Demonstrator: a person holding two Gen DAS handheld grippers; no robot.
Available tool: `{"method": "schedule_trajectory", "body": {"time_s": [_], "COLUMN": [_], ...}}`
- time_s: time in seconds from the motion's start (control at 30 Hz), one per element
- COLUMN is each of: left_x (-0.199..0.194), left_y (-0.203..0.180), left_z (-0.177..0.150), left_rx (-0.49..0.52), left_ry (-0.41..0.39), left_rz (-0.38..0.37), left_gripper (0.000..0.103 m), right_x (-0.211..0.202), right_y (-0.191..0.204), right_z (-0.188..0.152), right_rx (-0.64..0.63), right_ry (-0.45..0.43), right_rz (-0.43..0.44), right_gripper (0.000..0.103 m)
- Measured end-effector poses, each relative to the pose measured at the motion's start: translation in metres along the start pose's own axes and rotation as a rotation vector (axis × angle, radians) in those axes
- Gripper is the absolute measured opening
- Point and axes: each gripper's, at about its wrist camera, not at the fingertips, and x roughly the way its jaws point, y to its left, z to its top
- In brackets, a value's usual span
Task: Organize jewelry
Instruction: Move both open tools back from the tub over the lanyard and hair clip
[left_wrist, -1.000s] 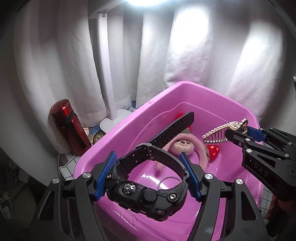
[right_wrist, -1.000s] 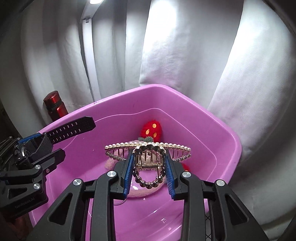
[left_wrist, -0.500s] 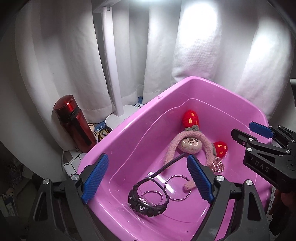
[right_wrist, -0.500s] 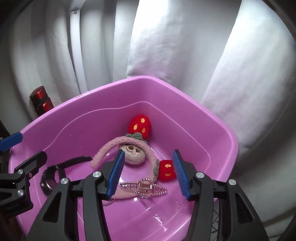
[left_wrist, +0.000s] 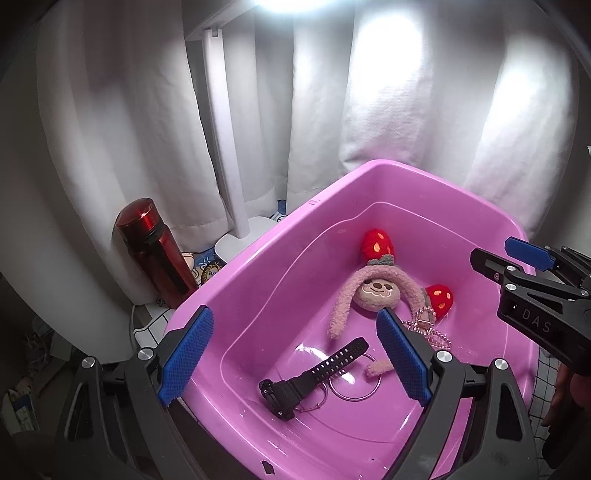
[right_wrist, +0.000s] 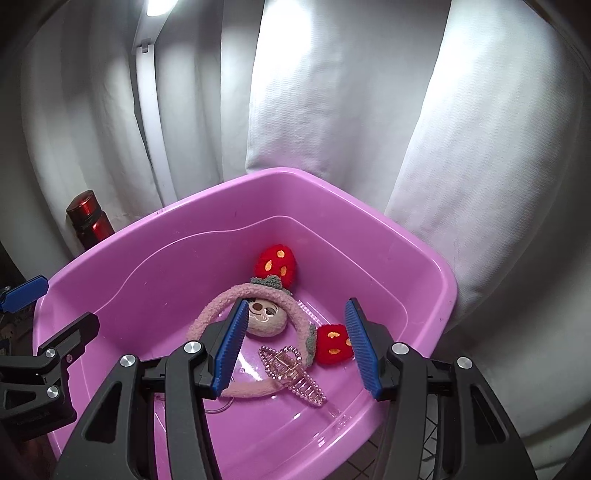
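Note:
A pink plastic tub (left_wrist: 266, 254) (right_wrist: 439, 273) holds the jewelry. A black watch (left_wrist: 310, 374) lies on its floor beside thin metal hoops (left_wrist: 354, 384). A pearl hair claw (right_wrist: 291, 374) (left_wrist: 428, 328) lies next to a plush pink headband (right_wrist: 266, 314) (left_wrist: 376, 293) with red strawberry ends. My left gripper (left_wrist: 295, 356) is open and empty above the tub's near side. My right gripper (right_wrist: 295, 347) is open and empty above the hair claw.
A red bottle (left_wrist: 155, 251) (right_wrist: 90, 219) stands left of the tub. A white lamp post (left_wrist: 225, 147) with a round base rises behind it. White curtains hang all around the back.
Both grippers opened: the left let the watch drop into the tub and the right let the hair claw drop. Both have since drawn back and up.

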Motion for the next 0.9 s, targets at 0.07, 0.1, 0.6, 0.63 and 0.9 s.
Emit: {"method": "schedule_trajectory", "body": {"time_s": [0.07,0.1,0.6,0.63,0.9], "left_x": [-0.004,-0.006,-0.058,-0.063,-0.100], "left_y": [-0.001,-0.002,-0.024,-0.027,-0.062], "left_z": [-0.001,-0.001,-0.006,-0.007,-0.025], "left_rx": [0.000,0.001,-0.003,-0.002,-0.002], "left_ry": [-0.003,-0.006,-0.070,-0.074,-0.094], "left_rz": [-0.002,-0.002,-0.035,-0.039,-0.085], "left_gripper": [0.088,0.088,0.093,0.094,0.096], "right_x": [-0.004,-0.006,-0.066,-0.072,-0.131], "right_y": [-0.002,-0.003,-0.032,-0.036,-0.094], "right_z": [-0.001,-0.002,-0.022,-0.025,-0.084], "right_rx": [0.006,0.010,0.058,0.063,0.126], "right_ry": [-0.005,-0.008,-0.081,-0.087,-0.115], "right_rz": [0.001,0.003,0.015,0.012,-0.053], "right_gripper": [0.052,0.052,0.060,0.060,0.066]}}
